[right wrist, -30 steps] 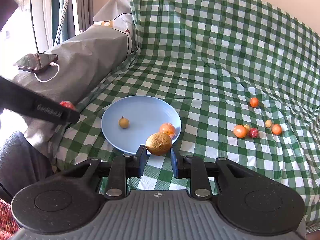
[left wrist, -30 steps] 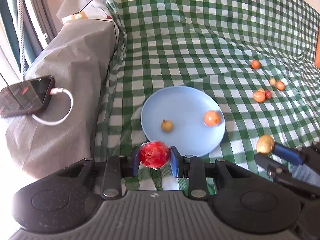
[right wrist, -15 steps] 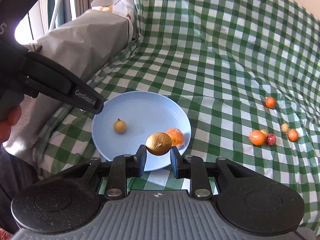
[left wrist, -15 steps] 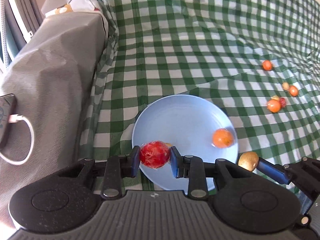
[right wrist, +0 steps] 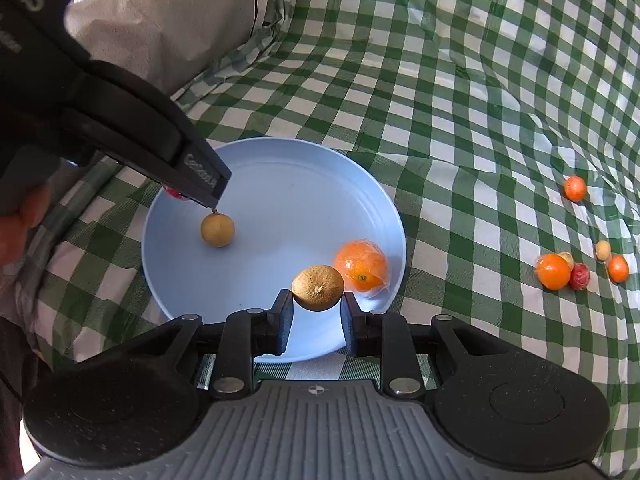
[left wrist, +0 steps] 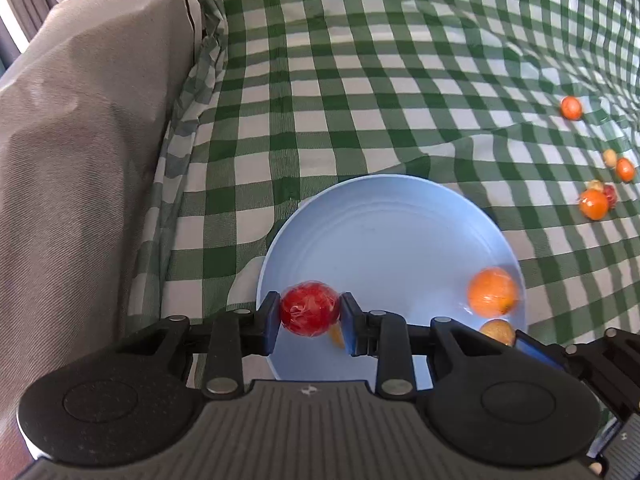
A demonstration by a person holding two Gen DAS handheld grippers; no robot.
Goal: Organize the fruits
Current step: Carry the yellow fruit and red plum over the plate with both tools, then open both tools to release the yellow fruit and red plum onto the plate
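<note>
A light blue plate [left wrist: 380, 232] lies on the green checked cloth. In it are a wrapped orange [left wrist: 493, 292] and a small yellow fruit [right wrist: 217, 230]. My left gripper [left wrist: 310, 318] is shut on a red wrapped fruit [left wrist: 310, 315], just above the plate's near left part. My right gripper [right wrist: 317, 305] is shut on a brown round fruit [right wrist: 318, 293], over the plate's near right rim beside the orange [right wrist: 362, 266]. In the right wrist view the left gripper's finger [right wrist: 200, 184] hangs just above the small yellow fruit and hides most of the red fruit.
Several loose small fruits [right wrist: 553, 271] lie on the cloth to the right, with one orange fruit [right wrist: 575, 188] farther back. A tall block under grey cover [left wrist: 80, 140] stands to the left of the plate. A person's hand [right wrist: 16, 236] shows at the left edge.
Both grippers have come forward and down over the plate with their fruits still held. The phone and its cable on the grey cover have left the view.
</note>
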